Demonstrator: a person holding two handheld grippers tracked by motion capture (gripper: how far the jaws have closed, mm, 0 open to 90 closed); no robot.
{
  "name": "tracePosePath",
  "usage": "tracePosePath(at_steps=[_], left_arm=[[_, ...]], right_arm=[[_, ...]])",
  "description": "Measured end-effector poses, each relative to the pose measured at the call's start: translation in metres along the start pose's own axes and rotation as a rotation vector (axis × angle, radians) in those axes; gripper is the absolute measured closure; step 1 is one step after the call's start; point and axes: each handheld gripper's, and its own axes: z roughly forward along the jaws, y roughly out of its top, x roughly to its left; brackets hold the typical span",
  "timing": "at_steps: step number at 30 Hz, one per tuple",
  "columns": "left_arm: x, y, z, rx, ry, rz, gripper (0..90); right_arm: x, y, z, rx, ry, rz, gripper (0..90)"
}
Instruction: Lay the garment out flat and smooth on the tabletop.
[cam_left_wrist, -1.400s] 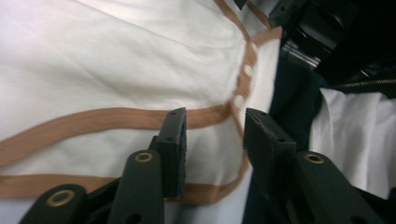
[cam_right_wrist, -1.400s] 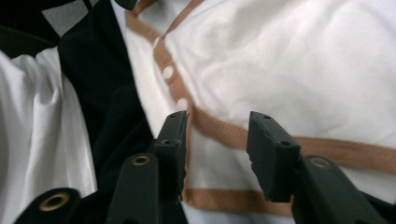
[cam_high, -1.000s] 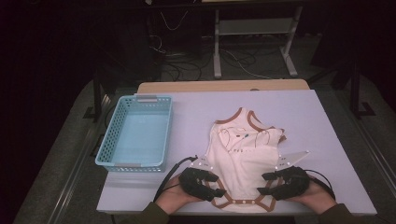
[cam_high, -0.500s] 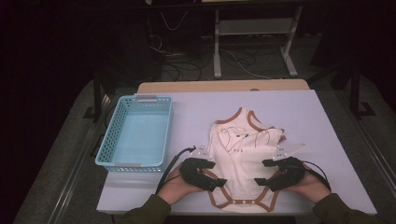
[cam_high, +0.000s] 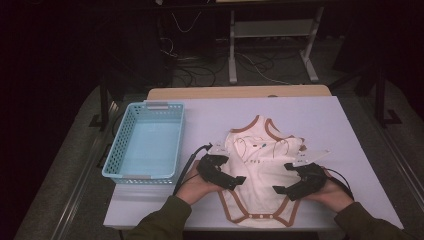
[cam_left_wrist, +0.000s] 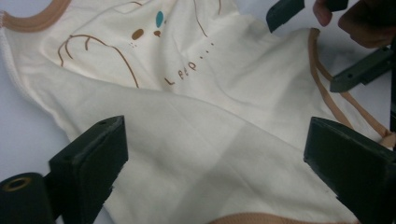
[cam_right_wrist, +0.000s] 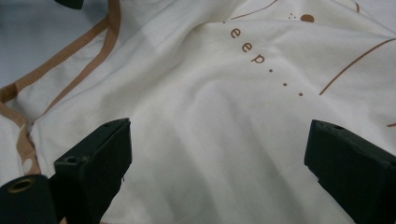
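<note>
**Both hand-held grippers let go over the baby bodysuit**

The cream baby bodysuit (cam_high: 260, 185) with brown trim lies flat on the white counter (cam_high: 330, 125), near the edge closest to you. Its neck hole points away from you and its snap end points toward you. A little brown line drawing and some small letters are on its chest.

Your left hand-held gripper (cam_high: 231, 181) sits at the bodysuit's left side, low down near the leg opening. Its jaws have just been opening and now stand wide apart. In the left gripper view the cream cloth lies flat between the jaws, and they do not pinch it.

Your right hand-held gripper (cam_high: 289, 187) sits at the bodysuit's right side, also low down. Its jaws have just been opening too and are spread wide. In the right gripper view the cloth lies loose under them, with soft folds.

A light blue plastic basket (cam_high: 117, 155) stands on the counter to the left of the bodysuit, a bit apart from it.
</note>
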Motion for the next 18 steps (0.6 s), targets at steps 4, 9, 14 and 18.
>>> tracePosePath(at_steps=[4, 9, 14, 18], left_arm=[[0.003, 0.006, 0.002, -0.011, 0.004, 0.001, 1.8], [0.01, 0.017, 0.005, -0.012, 0.014, 0.0, 0.0], [0.015, 0.026, 0.006, -0.011, 0.025, 0.003, 0.0], [0.019, 0.037, 0.008, -0.014, 0.046, 0.015, 0.0]], right_arm=[[0.001, 0.0, 0.0, 0.002, -0.007, 0.0, 5.4], [0.002, 0.0, 0.002, 0.007, -0.013, 0.0, 4.4], [0.003, -0.001, 0.002, 0.013, -0.008, -0.004, 3.9], [0.002, -0.002, 0.002, 0.013, -0.012, 0.003, 3.7]])
